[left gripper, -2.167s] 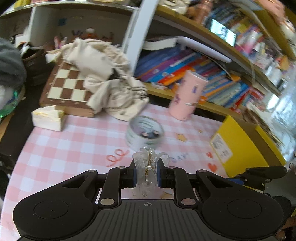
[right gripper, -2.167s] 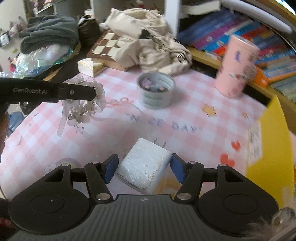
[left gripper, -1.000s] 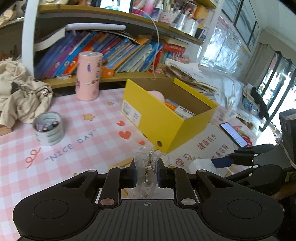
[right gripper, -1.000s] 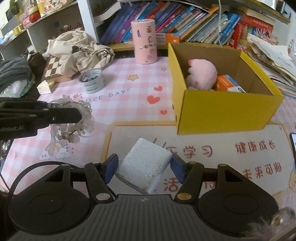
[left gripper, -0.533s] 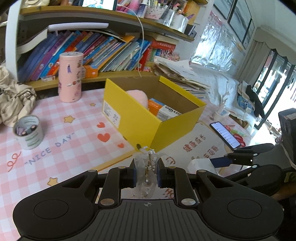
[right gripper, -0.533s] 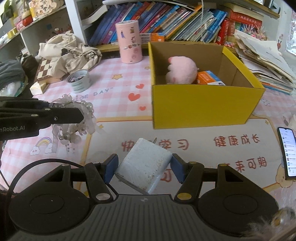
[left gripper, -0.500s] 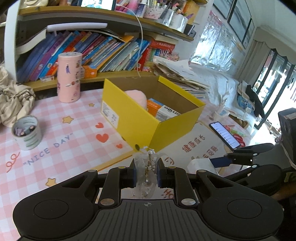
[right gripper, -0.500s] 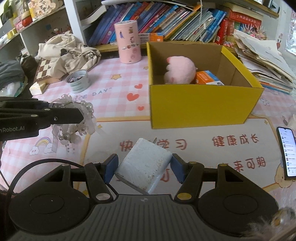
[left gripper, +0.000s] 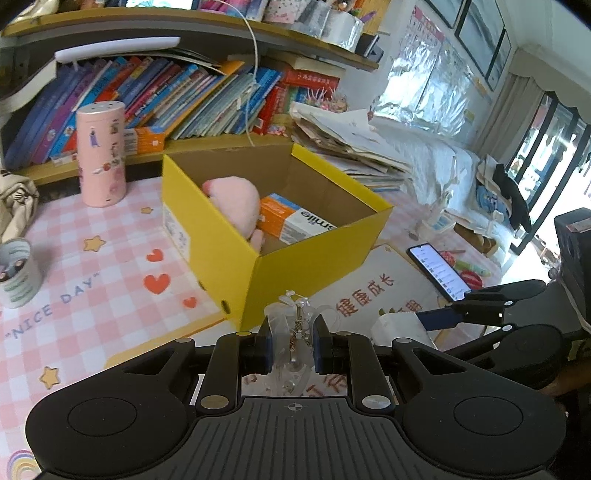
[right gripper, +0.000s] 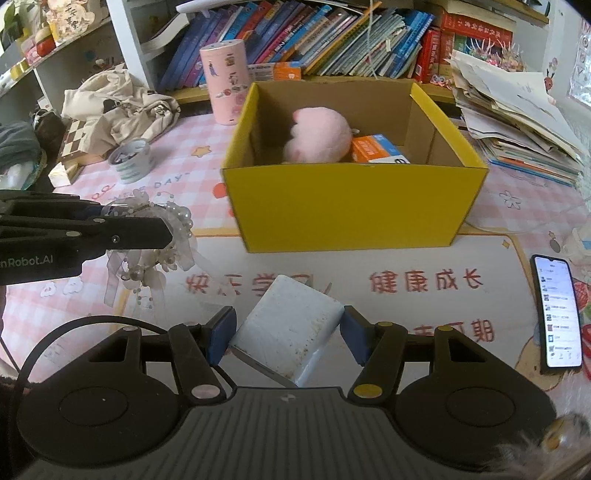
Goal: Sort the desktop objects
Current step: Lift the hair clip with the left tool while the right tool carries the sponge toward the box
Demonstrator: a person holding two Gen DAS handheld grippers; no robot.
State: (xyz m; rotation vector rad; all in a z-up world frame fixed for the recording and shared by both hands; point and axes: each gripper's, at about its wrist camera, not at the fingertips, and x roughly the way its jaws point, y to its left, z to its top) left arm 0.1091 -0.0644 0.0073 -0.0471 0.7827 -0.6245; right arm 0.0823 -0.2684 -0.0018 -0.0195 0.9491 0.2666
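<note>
Both tongs clamped, left tongs [left gripper: 291, 345] on pearl ornament [right gripper: 155, 240], right tongs [right gripper: 288, 334] on charger [right gripper: 286, 328], near yellow box [right gripper: 351, 206]

Phone [right gripper: 556, 312] lit, flat on mat at right; pink canister [right gripper: 227, 81] upright by bookshelf [right gripper: 332, 33]; paper stack [right gripper: 517, 110] behind.

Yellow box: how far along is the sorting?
The yellow box already holds a pink plush and an orange carton. In hand: left gripper grips a pearl ribbon ornament; right gripper grips a white charger. Neither is boxed yet.
</note>
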